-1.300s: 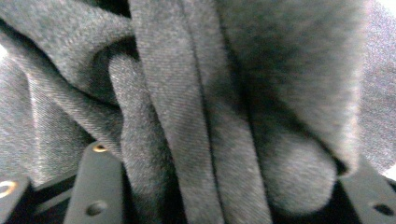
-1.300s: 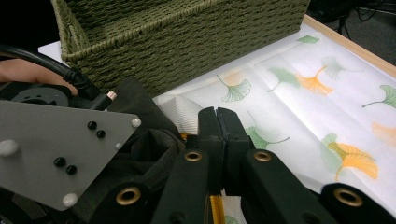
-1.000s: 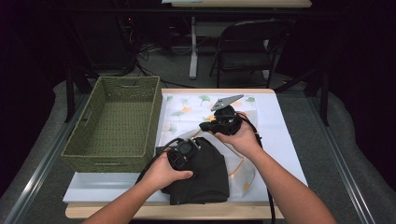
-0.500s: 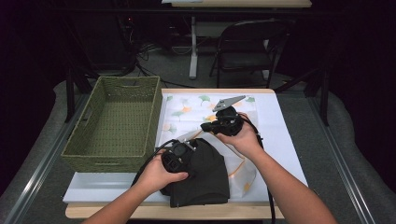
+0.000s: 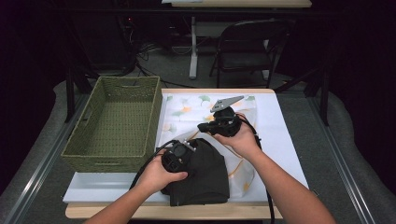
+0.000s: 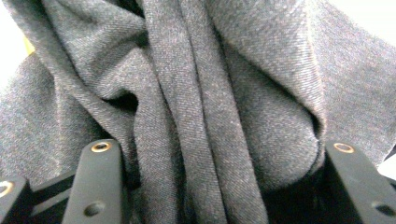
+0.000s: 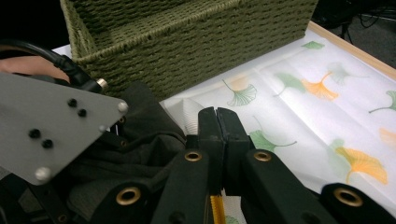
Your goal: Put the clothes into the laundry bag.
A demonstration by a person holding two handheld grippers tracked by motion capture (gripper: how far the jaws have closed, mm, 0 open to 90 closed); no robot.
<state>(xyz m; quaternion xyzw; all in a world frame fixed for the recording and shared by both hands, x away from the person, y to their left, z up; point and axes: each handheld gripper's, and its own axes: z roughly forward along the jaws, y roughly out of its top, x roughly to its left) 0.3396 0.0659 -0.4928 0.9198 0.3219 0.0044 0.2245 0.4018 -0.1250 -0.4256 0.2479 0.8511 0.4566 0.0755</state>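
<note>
A dark grey cloth (image 5: 201, 172) lies bunched on the near part of the table (image 5: 285, 121), partly covering a white sheet printed with green and orange leaves (image 5: 187, 109). The left gripper (image 5: 176, 156) sits on the cloth's upper left part, held by the person's left hand (image 5: 156, 175). In the left gripper view its jaws stand spread wide at the two bottom corners, with thick folds of the grey cloth (image 6: 201, 102) bulging between them; the weave is a fine twill, and it carries no label or print that can be read.

The right gripper (image 5: 205, 127) is held by the right hand (image 5: 240, 137) just beyond the cloth, over the leaf sheet, its grey three-cornered plate (image 5: 226, 102) tilted up toward the far side. In the right gripper view its jaws are pressed together with no gap between the tips (image 7: 218, 122), and a ribbed white edge of the sheet (image 7: 189, 114) lies right beside them; whether they pinch that edge cannot be told. The left gripper's plate (image 7: 51, 126) and cable (image 7: 60, 63) appear at the left of that view, above the dark cloth (image 7: 140, 140).

A green woven basket (image 5: 114, 123) stands on the left of the table, touching the leaf sheet's edge. No writing or brand mark is legible on any of these things.
</note>
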